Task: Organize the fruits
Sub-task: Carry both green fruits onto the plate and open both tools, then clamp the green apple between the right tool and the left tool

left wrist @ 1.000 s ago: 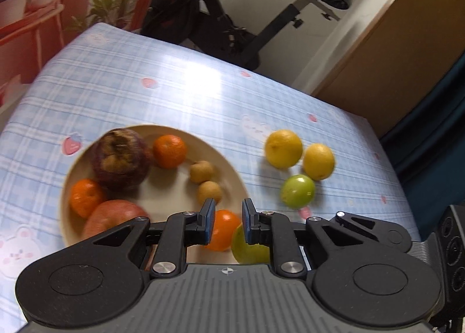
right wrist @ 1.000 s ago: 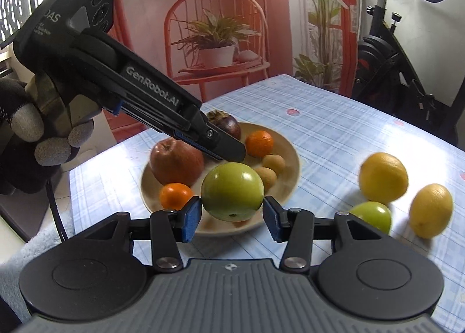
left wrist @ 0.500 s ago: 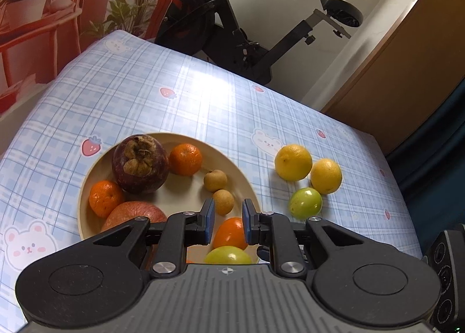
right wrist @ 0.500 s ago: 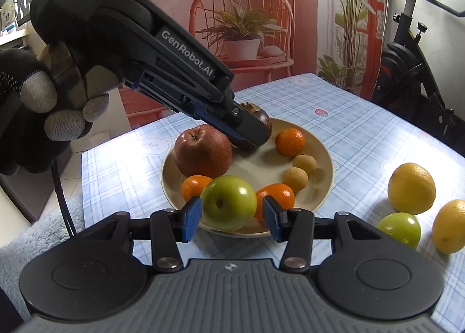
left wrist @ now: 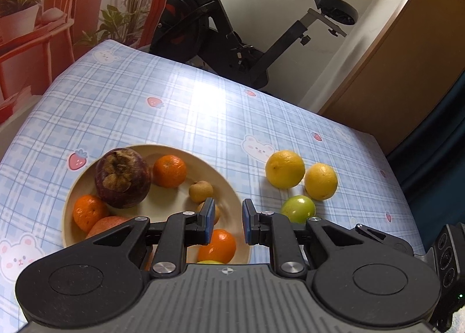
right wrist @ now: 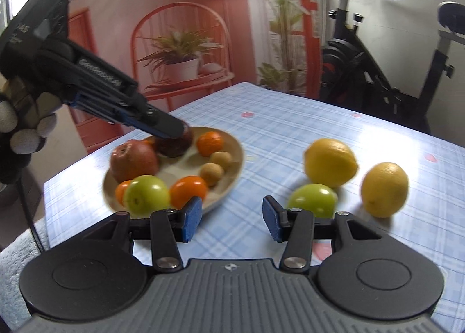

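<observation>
Since a second ago the green apple (right wrist: 146,195) has left our right gripper (right wrist: 229,219) and sits at the plate's (right wrist: 232,167) near rim. From the left wrist, our left gripper (left wrist: 228,224) hangs over that rim, jaws near together on nothing; two lemons (left wrist: 284,169) lie right of it. From the right wrist, our jaws stand apart and empty, the apple left of them, stem end facing us
</observation>
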Motion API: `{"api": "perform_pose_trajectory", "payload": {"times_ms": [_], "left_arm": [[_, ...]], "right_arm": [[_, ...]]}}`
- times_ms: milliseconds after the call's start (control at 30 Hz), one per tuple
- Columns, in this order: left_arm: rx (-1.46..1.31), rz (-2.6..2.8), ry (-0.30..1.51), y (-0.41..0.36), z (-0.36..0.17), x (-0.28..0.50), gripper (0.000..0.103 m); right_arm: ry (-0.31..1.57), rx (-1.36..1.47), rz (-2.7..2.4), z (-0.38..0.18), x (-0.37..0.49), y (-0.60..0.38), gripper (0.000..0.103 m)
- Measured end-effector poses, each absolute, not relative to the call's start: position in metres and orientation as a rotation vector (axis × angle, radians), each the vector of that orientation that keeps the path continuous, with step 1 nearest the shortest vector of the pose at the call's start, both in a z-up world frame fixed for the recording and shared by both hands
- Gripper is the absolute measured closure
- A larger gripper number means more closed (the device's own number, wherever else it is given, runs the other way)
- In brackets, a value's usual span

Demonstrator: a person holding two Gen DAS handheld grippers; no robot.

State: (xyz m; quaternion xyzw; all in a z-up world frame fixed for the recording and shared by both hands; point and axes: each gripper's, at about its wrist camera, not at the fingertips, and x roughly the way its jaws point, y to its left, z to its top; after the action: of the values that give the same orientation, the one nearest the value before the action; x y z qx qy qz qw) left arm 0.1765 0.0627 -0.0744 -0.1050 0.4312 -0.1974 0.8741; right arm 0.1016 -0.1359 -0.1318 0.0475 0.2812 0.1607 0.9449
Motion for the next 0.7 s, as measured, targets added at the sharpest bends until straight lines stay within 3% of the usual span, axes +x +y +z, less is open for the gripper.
{"api": "perform_pose_trajectory", "payload": {"times_ms": [333, 700], "left_arm": [[-0.116, -0.439, 0.865, 0.005, -0.063, 0.185, 0.083], [-0.043, -0.431, 0.914, -0.043, -0.086, 0.197, 0.083]], "right_arm": [[0.554, 0.114, 0.275, -0.135, 0.097, -0.164, 0.048], [0.568, 0.115, 0.284, -0.154, 0.118, -0.178, 0.045]]}}
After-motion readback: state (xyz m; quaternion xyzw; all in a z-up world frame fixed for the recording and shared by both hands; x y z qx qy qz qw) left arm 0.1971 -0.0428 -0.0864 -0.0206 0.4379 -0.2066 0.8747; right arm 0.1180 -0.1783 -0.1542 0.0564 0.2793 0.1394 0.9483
